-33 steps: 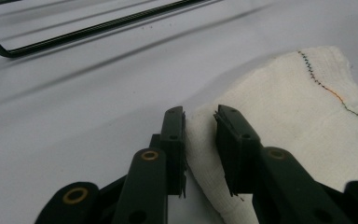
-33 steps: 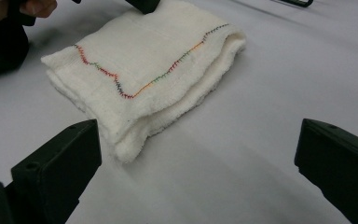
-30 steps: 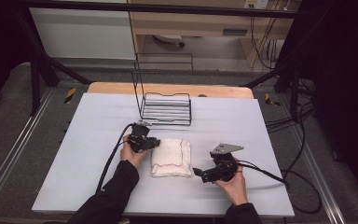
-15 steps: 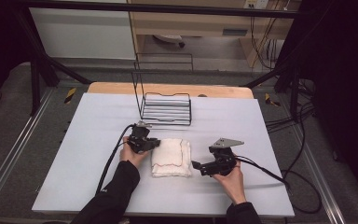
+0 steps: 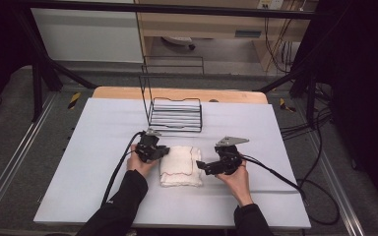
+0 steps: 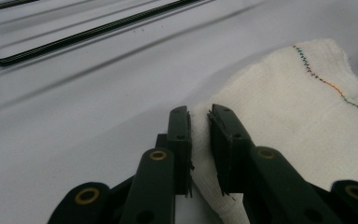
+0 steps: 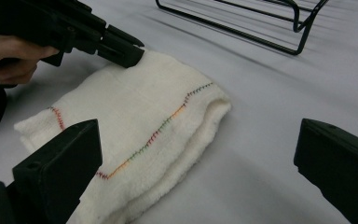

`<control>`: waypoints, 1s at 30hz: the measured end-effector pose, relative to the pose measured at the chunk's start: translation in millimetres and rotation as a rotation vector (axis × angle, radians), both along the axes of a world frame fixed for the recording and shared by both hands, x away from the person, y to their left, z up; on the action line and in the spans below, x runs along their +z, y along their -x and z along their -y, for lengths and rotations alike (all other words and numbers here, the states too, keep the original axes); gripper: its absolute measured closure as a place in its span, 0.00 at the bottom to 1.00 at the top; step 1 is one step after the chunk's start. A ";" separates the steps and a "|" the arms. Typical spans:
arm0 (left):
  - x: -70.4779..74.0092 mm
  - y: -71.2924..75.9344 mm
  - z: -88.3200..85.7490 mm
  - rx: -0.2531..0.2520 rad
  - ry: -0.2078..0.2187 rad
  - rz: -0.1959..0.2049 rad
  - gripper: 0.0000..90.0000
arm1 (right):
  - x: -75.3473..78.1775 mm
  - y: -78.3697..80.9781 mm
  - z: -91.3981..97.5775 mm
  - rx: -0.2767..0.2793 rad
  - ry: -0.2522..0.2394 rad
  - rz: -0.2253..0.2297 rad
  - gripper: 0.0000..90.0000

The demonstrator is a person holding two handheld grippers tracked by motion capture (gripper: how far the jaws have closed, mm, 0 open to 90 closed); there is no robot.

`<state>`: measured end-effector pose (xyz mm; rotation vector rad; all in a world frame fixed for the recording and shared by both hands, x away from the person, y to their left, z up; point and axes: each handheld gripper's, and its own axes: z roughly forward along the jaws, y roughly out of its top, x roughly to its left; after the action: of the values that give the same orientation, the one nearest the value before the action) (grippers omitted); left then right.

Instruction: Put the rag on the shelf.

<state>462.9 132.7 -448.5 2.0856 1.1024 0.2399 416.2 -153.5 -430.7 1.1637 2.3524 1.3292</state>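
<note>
- High view is showing one folded white cloth (image 5: 180, 165) lying on the white table (image 5: 88, 147), at the middle of its near half, between two hand-held grippers.
- One black wire rack (image 5: 174, 114) is standing just beyond the cloth, toward the far edge.
- The left gripper (image 6: 199, 122) is pinching the cloth's far left corner; in the left gripper view a fold of fabric is sitting pressed between its two pads.
- The right gripper (image 5: 200, 166) is hovering at the cloth's right edge, its jaws spread wide and touching nothing.
- One line of multicoloured stitching (image 7: 161, 132) is running across the cloth's top.
- Two cables are trailing off toward the near side, one from each gripper.
- No brand, label or writing is showing clearly enough to read.
</note>
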 end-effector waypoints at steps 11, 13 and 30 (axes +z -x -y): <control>-0.1 0.7 0.8 -0.005 -0.006 0.009 0.87 | -2.5 -23.7 -13.0 -0.052 -0.011 -0.012 0.09; 0.0 1.2 1.1 -0.006 -0.012 0.012 0.87 | -2.9 -29.3 -12.7 -0.072 -0.028 -0.010 0.13; 0.4 1.9 3.1 0.004 -0.020 0.014 0.86 | -25.3 -52.8 -29.5 -0.088 0.052 -0.073 0.47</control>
<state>461.0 129.6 -448.1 2.0965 1.1002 0.2688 469.0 -124.0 -456.0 1.3054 2.3410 1.2088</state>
